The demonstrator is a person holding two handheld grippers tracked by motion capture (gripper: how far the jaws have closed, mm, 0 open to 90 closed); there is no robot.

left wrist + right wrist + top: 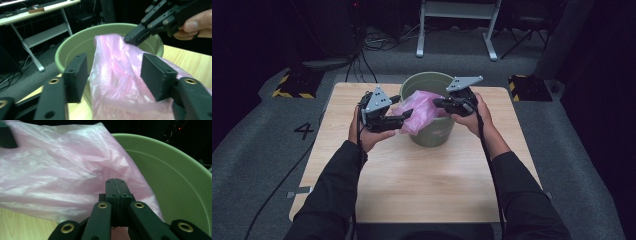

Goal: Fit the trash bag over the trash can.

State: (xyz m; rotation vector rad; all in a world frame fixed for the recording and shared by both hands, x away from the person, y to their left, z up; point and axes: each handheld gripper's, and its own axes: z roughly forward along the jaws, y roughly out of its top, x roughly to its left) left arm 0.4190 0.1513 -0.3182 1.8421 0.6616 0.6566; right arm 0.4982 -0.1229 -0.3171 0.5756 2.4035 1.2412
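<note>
A pink plastic bag (419, 107) hangs over the near rim of a green bucket (432, 136) on the wooden table. My right gripper (438, 102) is shut on the bag's upper edge above the bucket mouth; in the right gripper view its jaws (115, 182) pinch the pink film (62, 165) beside the bucket wall (175, 182). My left gripper (401, 119) is at the bag's left side. In the left gripper view it (116, 75) stands open, with the bag (117, 62) lying loosely between its pads (156, 75). The right gripper (132, 37) shows beyond it.
The wooden table (412, 185) has bare room in front of the bucket and to both sides. Grey carpet surrounds it, with cables (362, 60) and a white desk frame (457, 25) at the back. A black fingertip (6, 137) of the left gripper shows at the bag's far corner.
</note>
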